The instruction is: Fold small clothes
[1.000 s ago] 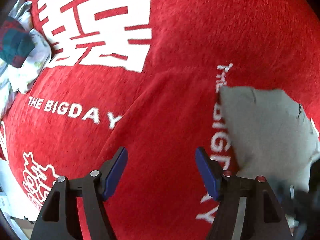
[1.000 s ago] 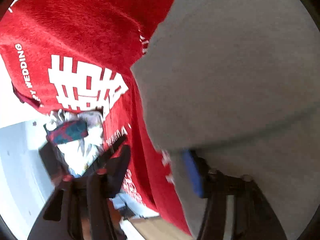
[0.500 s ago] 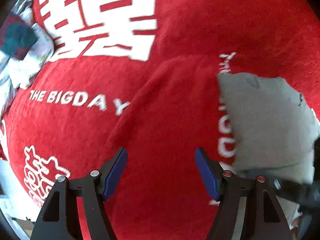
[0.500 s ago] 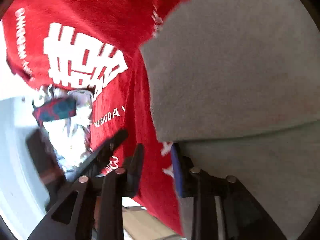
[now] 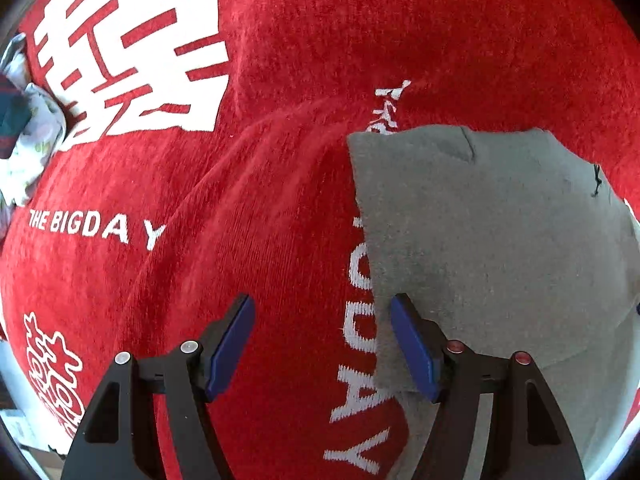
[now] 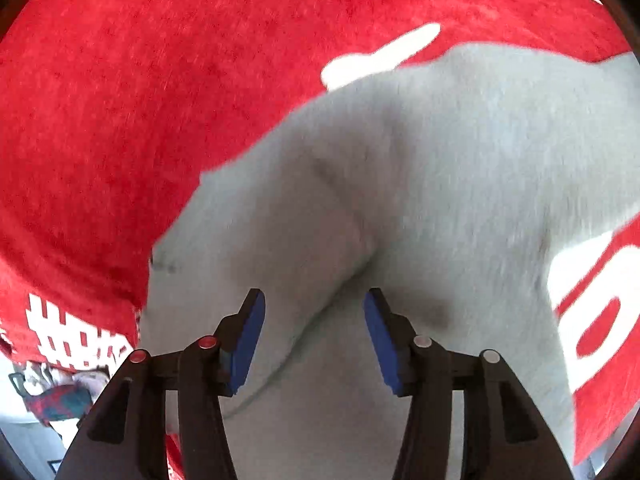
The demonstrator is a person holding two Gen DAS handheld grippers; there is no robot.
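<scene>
A small grey garment (image 5: 492, 232) lies folded on a red blanket (image 5: 280, 200) with white lettering. In the left wrist view it sits at the right, its left edge just past my right finger. My left gripper (image 5: 322, 344) is open and empty over the red blanket beside that edge. In the right wrist view the grey garment (image 6: 420, 200) fills the middle, blurred, with a fold ridge running across it. My right gripper (image 6: 312, 340) is open, close above the garment, with nothing between its pads.
A pile of other small clothes (image 5: 24, 140), white floral and dark plaid, lies at the far left edge of the blanket; the pile also shows in the right wrist view (image 6: 56, 396). A pale floor shows beyond the blanket edge.
My right gripper has let go of the grey garment, opened and swung round over it. The left gripper stayed open and moved closer to the garment's left edge.
</scene>
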